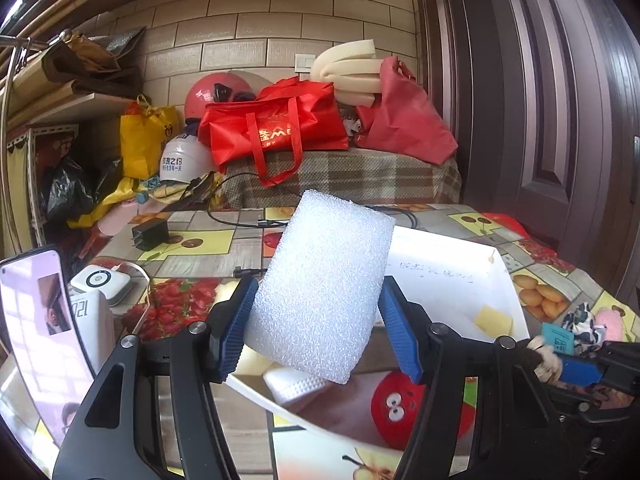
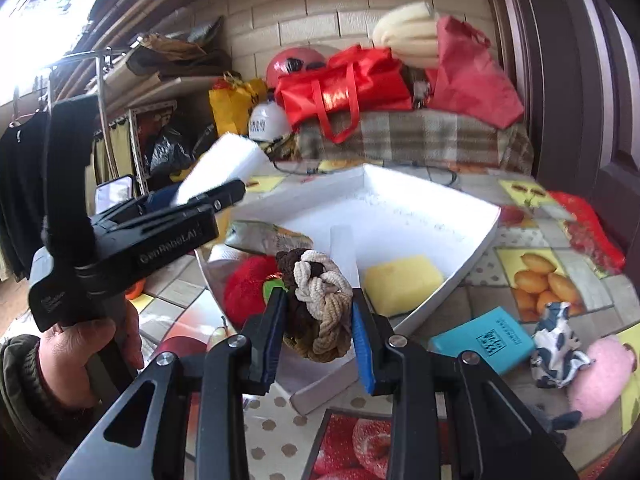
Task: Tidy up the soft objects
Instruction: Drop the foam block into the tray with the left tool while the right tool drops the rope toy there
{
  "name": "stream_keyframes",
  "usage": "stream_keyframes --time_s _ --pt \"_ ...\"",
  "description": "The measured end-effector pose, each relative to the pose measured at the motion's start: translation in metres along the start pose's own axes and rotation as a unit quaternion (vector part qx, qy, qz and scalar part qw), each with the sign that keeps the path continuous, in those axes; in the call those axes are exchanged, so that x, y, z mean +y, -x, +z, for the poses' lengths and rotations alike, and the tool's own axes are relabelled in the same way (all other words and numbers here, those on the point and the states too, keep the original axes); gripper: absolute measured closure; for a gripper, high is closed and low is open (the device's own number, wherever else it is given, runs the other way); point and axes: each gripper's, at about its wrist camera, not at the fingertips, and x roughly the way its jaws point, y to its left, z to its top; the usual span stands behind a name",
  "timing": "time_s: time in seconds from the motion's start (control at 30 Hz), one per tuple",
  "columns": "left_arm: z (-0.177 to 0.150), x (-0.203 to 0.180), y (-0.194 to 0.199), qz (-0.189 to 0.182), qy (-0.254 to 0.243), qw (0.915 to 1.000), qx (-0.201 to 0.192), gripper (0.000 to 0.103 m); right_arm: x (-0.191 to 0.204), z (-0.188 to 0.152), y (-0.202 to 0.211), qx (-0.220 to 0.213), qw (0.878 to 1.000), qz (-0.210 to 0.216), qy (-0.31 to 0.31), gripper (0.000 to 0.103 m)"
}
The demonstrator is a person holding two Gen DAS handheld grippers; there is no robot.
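Left hand-held gripper (image 1: 318,330) clamped on a white foam block (image 1: 324,292), held tilted above the white box (image 1: 502,276). Right hand-held gripper (image 2: 320,320) clenched around braided hair ties (image 2: 320,304), over the box's near edge on the counter (image 2: 520,236).

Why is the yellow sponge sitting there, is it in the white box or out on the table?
In. The yellow sponge lies on the floor of the white box, near its corner wall, apart from both grippers.
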Motion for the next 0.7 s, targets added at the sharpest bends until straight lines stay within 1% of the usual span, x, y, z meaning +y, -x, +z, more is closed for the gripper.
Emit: stream_keyframes --time_s 0.13,0.33,0.4,0.63,0.7 --pt "0.002 0.000 -0.006 0.002 0.003 1.0000 0.002 0.041 -0.011 0.005 -0.014 0.019 0.999 -0.003 -0.028 0.072" --pt "0.005 0.000 -0.019 0.001 0.006 0.9998 0.018 0.041 -0.023 0.020 -0.035 0.010 0.998 -0.031 -0.056 0.072" --pt "0.005 -0.002 -0.022 0.000 0.003 0.9997 0.023 0.041 -0.025 0.022 -0.039 0.011 0.997 -0.034 -0.065 0.072" --pt "0.008 -0.009 -0.032 0.001 -0.010 0.9993 0.035 0.041 -0.027 0.023 -0.040 0.009 0.997 -0.034 -0.066 0.071" --pt "0.007 -0.011 -0.033 0.000 -0.016 0.9992 0.036 0.041 -0.026 0.023 -0.039 0.009 0.997 -0.036 -0.062 0.069"
